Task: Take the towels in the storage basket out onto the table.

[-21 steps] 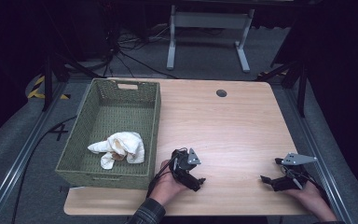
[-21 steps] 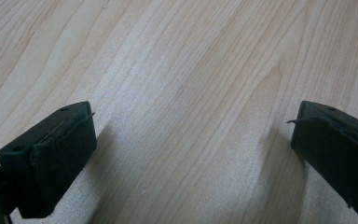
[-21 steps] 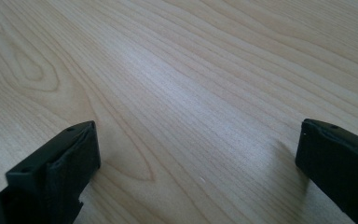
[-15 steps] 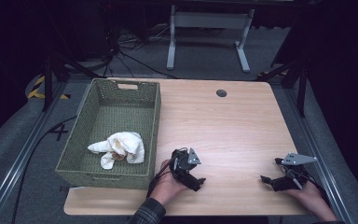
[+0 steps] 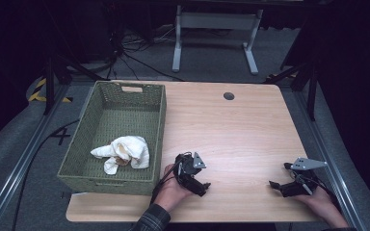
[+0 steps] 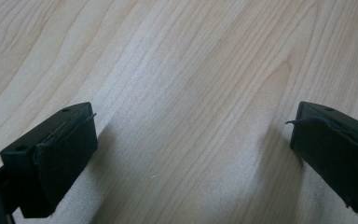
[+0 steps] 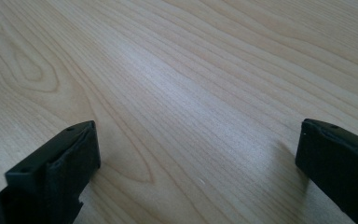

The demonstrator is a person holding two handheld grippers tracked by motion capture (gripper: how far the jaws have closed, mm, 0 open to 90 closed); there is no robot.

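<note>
Resting near the table's (image 5: 241,130) front edge, left tongs (image 5: 200,185) and right tongs (image 5: 275,186) both stand wide apart, gripping nothing; each gripper view shows bare wood grain between the black jaws. White cloth (image 5: 123,152) lies crumpled inside the green woven basket (image 5: 160,115) at the table's left side, near the left tongs but not touching them

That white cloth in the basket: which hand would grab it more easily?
Probably the left. The left gripper rests open on the table right beside the basket holding the white cloth; the right gripper sits open near the far edge.
</note>
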